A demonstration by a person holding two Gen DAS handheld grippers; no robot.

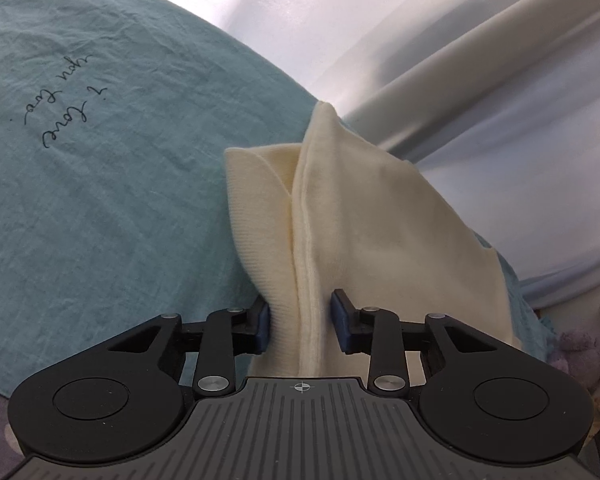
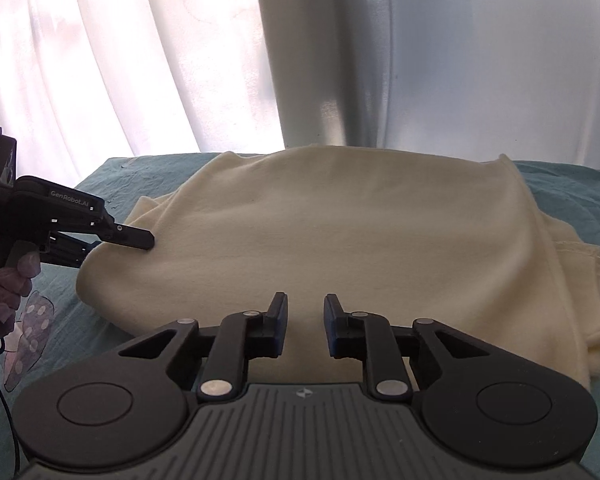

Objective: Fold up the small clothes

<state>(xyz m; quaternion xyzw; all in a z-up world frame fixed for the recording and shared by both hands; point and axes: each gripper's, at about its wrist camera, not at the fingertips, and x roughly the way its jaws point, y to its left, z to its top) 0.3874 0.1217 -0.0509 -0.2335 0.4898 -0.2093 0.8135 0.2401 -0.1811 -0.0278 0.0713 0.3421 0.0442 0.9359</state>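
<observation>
The cream garment (image 2: 320, 220) lies bunched on the teal sheet (image 1: 100, 200) near the curtains (image 2: 100, 60). The left tool (image 1: 300, 320) is clamped on a raised fold at its left end. The right tool (image 2: 306, 316) sits over its near edge, jaws slightly apart, gripping nothing.

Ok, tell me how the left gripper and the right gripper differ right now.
The left gripper has a raised fold of the cream garment between its fingers; the right gripper has nothing between its fingers. The left gripper sits at the garment's edge, by the teal sheet; the right gripper hovers over the garment's broad flat middle. Both are black, with blue pads, and point at the same garment.
</observation>
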